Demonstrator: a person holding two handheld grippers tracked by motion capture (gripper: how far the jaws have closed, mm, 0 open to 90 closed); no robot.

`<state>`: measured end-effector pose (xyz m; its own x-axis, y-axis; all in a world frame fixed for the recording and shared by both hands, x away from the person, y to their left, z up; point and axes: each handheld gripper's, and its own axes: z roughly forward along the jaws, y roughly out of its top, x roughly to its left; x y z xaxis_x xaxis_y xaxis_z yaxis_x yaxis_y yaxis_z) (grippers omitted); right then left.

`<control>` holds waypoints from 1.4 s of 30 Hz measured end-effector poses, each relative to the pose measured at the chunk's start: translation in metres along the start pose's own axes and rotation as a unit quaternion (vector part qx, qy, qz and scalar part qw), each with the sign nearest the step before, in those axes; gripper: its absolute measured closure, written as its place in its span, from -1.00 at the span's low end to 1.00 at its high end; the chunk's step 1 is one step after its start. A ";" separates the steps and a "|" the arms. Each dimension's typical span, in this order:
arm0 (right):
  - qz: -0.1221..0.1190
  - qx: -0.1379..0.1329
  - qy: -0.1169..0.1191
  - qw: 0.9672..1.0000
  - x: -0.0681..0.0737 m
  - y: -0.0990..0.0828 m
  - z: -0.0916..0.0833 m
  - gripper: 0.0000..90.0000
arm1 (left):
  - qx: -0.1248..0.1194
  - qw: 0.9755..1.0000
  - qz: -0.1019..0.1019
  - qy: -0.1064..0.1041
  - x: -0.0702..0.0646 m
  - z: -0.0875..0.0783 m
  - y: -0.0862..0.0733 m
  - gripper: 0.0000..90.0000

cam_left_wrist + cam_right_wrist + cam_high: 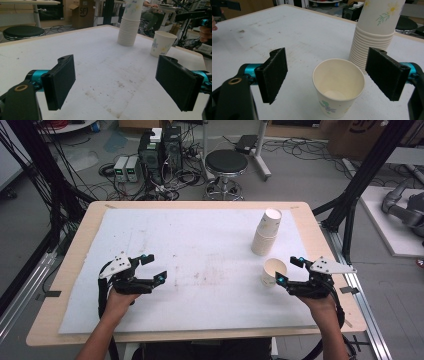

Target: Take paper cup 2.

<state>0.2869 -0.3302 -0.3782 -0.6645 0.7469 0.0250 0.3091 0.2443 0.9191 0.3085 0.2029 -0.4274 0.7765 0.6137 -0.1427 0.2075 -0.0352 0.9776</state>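
The single paper cup (273,271) stands upright on the right side of the white surface (190,245), just near of the cup stack (266,232). The right claw (289,271) is spread wide right beside it, not touching. Over on the left, the left claw (154,267) is spread too, holding nothing.
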 end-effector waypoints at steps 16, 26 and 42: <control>0.011 0.012 0.006 1.000 -0.001 0.001 0.005 -0.59 | 0.018 1.000 0.001 0.002 -0.003 -0.001 -0.004 -0.62; 0.001 0.019 0.007 1.000 0.002 0.015 0.009 -0.59 | 0.017 1.000 -0.009 -0.002 -0.002 -0.002 -0.006 -0.62; -0.012 0.023 -0.017 1.000 -0.011 0.069 0.017 -0.59 | 0.018 1.000 -0.008 -0.003 -0.002 -0.002 -0.006 -0.62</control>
<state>0.3272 -0.3107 -0.3214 -0.6490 0.7607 -0.0099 0.3248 0.2888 0.9006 0.3047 0.2037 -0.4326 0.7764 0.6096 -0.1600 0.2417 -0.0535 0.9689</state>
